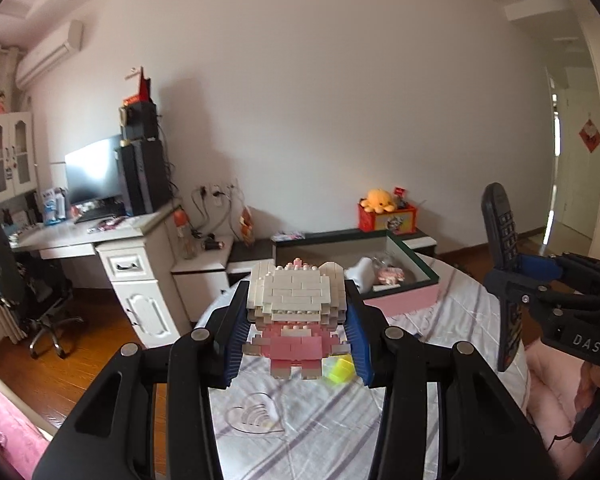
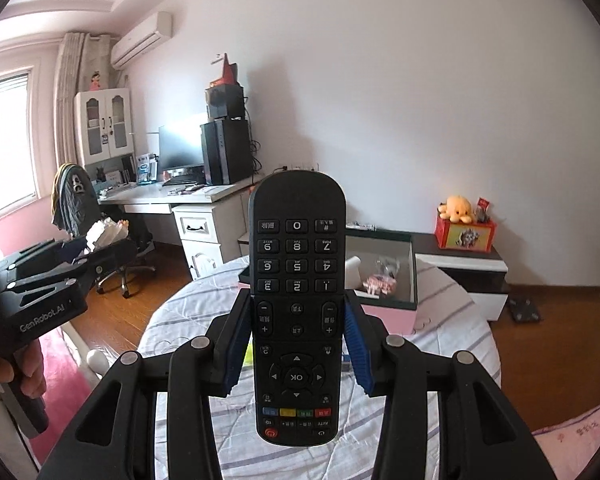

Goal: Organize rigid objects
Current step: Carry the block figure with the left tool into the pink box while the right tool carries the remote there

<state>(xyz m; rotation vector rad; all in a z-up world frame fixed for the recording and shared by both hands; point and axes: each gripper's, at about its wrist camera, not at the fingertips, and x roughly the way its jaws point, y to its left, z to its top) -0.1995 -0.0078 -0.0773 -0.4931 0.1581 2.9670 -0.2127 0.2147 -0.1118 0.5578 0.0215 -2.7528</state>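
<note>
My left gripper [image 1: 297, 320] is shut on a white and pink brick-built figure [image 1: 296, 312] and holds it above the round table [image 1: 340, 420]. My right gripper [image 2: 297, 320] is shut on a black remote control [image 2: 297, 304], held upright above the table; it also shows at the right of the left wrist view [image 1: 504, 272]. An open pink box with a dark rim [image 1: 404, 296] sits at the table's far side and holds a white object [image 1: 362, 272] and a small pink item [image 1: 390, 276]. The left gripper with the figure shows in the right wrist view [image 2: 100, 240].
A small yellow-green block [image 1: 340, 368] and a clear heart-shaped piece [image 1: 256, 416] lie on the striped tablecloth. A white desk [image 1: 100, 236] with monitor, an office chair [image 1: 28, 280] and a low cabinet with a red box and orange plush [image 1: 384, 212] stand beyond.
</note>
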